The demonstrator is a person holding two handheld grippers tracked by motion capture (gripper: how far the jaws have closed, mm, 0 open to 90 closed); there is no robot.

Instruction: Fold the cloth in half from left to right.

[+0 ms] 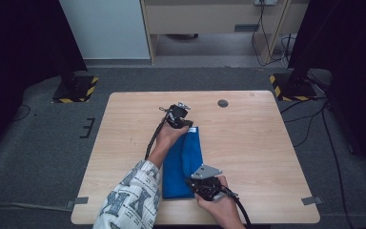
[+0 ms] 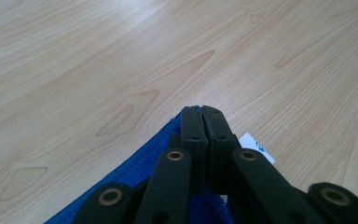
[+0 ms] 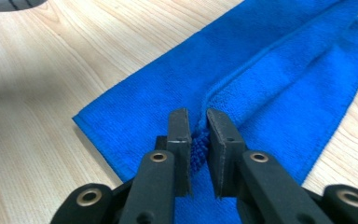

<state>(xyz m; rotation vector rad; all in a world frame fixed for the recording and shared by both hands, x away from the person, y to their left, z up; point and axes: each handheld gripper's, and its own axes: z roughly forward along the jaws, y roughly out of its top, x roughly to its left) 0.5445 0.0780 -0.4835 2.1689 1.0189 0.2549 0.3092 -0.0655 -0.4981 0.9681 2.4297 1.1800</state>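
A blue microfibre cloth [image 1: 183, 164] lies on the wooden table, just below the centre of the high view — folded lengthwise into a long strip that runs from lower left up toward the middle. One layer overlaps the other, its hemmed edge making a raised ridge along the length [image 3: 242, 70]. Its far corner sits low in the left gripper view [image 2: 154, 158], a small white label [image 2: 256, 147] poking out beside it.

black two-jaw grippers [image 1: 187, 125], brass rivets, black cables; white patterned sleeve [image 1: 131, 200].
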